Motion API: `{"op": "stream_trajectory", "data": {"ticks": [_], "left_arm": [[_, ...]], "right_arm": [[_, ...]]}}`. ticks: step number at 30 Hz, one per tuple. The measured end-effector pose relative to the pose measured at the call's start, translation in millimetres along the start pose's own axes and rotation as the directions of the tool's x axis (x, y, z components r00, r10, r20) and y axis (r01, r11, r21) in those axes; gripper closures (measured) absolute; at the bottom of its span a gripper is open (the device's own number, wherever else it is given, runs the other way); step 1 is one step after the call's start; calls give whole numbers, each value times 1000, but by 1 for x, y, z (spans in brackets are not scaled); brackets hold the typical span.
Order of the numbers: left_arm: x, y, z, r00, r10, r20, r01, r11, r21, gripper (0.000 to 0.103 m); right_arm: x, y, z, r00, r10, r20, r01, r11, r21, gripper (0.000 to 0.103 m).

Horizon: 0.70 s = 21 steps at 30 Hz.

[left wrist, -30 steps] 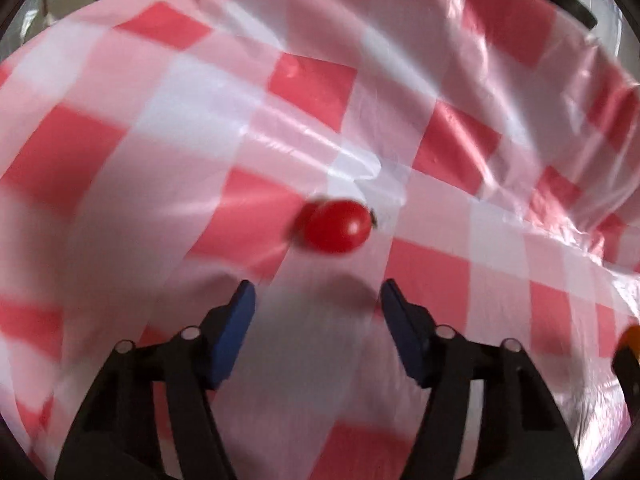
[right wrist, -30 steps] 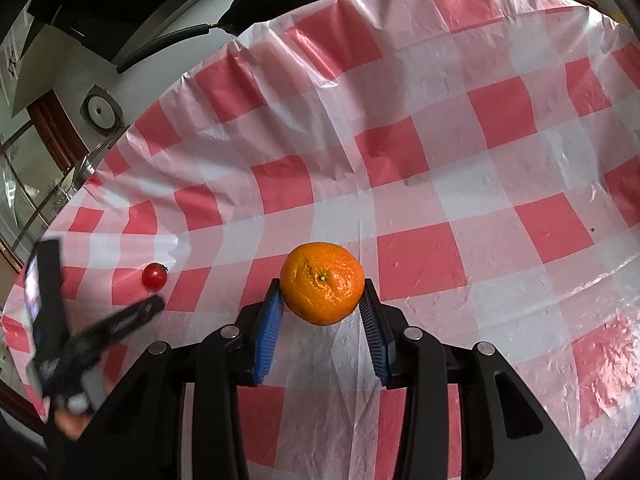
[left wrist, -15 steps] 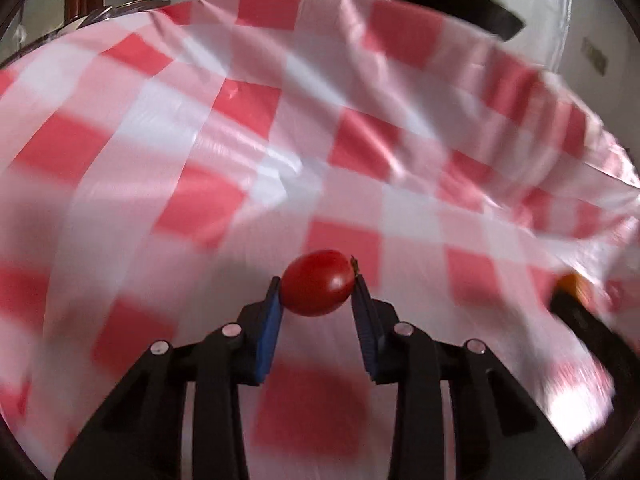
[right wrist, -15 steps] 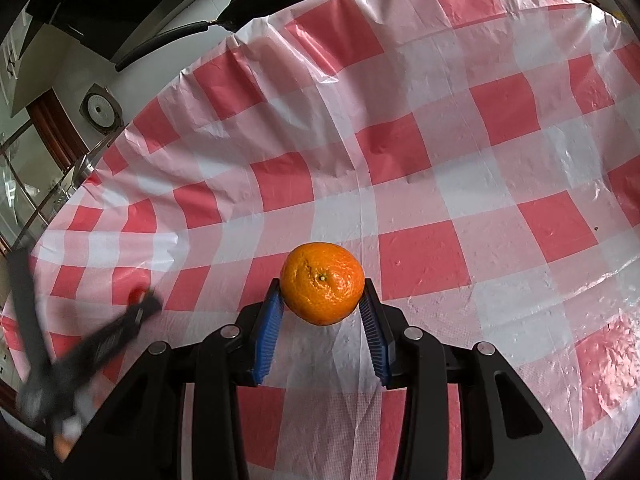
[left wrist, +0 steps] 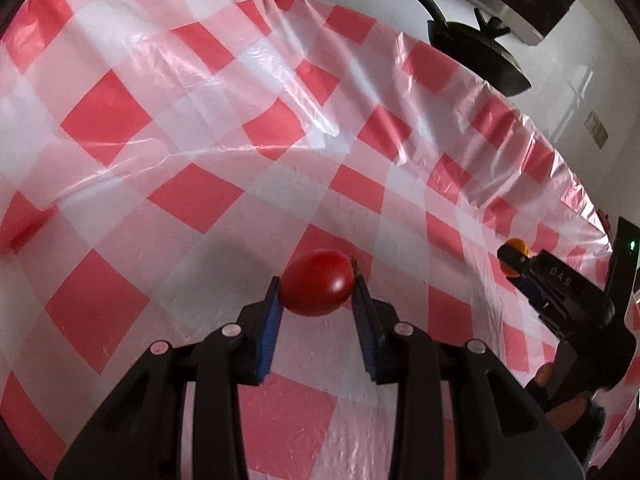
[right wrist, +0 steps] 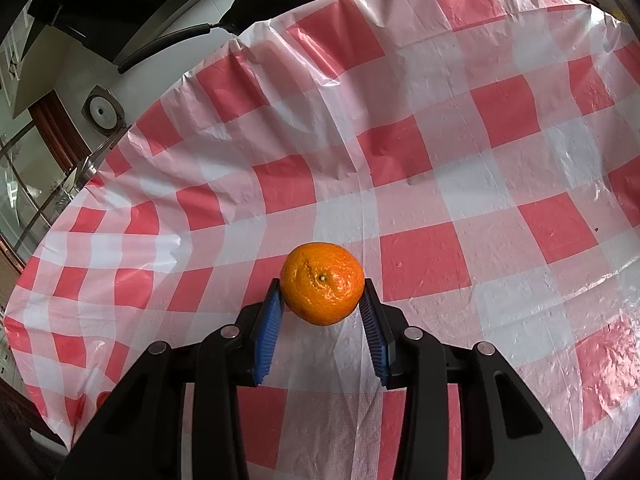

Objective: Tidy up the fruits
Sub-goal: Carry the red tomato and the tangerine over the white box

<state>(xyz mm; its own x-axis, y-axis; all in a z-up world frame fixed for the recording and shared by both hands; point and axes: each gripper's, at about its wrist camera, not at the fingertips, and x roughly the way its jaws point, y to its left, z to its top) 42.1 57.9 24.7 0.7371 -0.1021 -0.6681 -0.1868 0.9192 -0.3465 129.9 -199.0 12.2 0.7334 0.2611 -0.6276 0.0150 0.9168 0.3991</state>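
Red tomato (left wrist: 318,283) pinched between left fingers (left wrist: 269,322), orange (right wrist: 322,283) between right fingers (right wrist: 374,330)

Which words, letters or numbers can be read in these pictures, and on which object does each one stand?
"DAS": pale letters on the black body of the right claw holding the round orange mandarin, in the left wrist view.
Round white dial on the wall, right wrist view: markings too small to read.
Nothing else carries text.
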Motion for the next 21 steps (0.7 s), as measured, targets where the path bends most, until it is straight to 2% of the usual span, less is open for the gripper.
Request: {"op": "stream_trajectory", "data": {"ticks": [14, 17, 19, 21], "left_arm": [[5, 0, 1, 1000, -10, 0, 10, 1000, -18, 68], [6, -1, 1, 1000, -11, -5, 11, 1000, -13, 68], [6, -1, 1, 999, -29, -22, 28, 1000, -11, 68], [4, 3, -2, 999, -26, -45, 25, 999, -22, 68]], "right_arm": [[1, -1, 2, 1000, 20, -14, -20, 1000, 5, 64], [4, 2, 1, 998, 43, -35, -43, 999, -12, 64], [4, 6, 0, 994, 93, -65, -96, 995, -39, 64], [2, 7, -5, 991, 90, -100, -94, 995, -36, 64]]}}
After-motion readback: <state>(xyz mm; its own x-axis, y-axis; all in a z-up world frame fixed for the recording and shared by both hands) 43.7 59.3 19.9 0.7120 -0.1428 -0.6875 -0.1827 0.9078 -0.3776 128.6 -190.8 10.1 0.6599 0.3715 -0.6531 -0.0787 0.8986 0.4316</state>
